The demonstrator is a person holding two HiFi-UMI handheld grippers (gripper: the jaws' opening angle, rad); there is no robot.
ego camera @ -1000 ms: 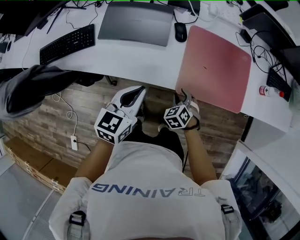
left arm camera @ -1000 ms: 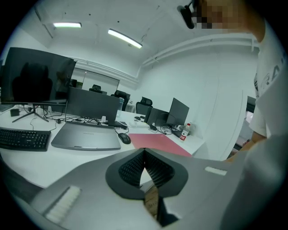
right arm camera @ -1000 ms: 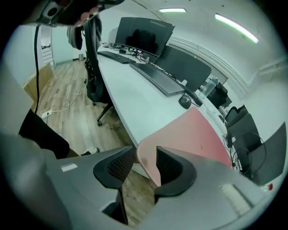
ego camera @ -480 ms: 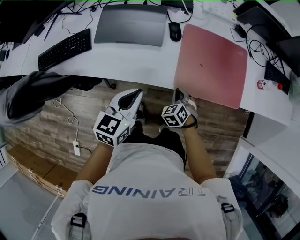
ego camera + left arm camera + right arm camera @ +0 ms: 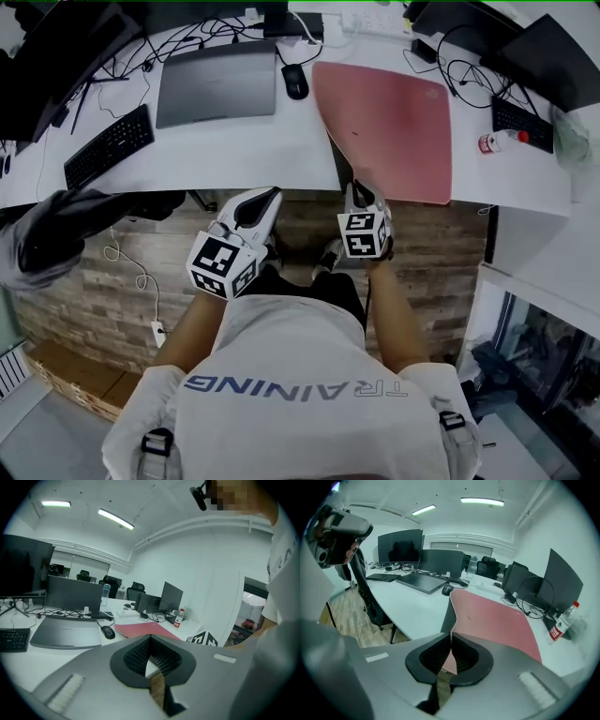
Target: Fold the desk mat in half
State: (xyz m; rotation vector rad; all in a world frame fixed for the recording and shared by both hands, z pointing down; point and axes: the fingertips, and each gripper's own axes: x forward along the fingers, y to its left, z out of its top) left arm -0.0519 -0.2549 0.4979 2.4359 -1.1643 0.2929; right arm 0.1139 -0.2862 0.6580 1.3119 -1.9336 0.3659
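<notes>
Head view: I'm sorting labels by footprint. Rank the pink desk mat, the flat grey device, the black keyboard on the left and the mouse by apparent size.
1. pink desk mat
2. flat grey device
3. black keyboard on the left
4. mouse, clearly smallest

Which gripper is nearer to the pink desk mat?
Right. The right gripper has just been closing its jaws and clamps the desk mat by its near corner, raised off the desk. The left gripper hangs beside it, short of the desk edge, apart from the mat.
</notes>
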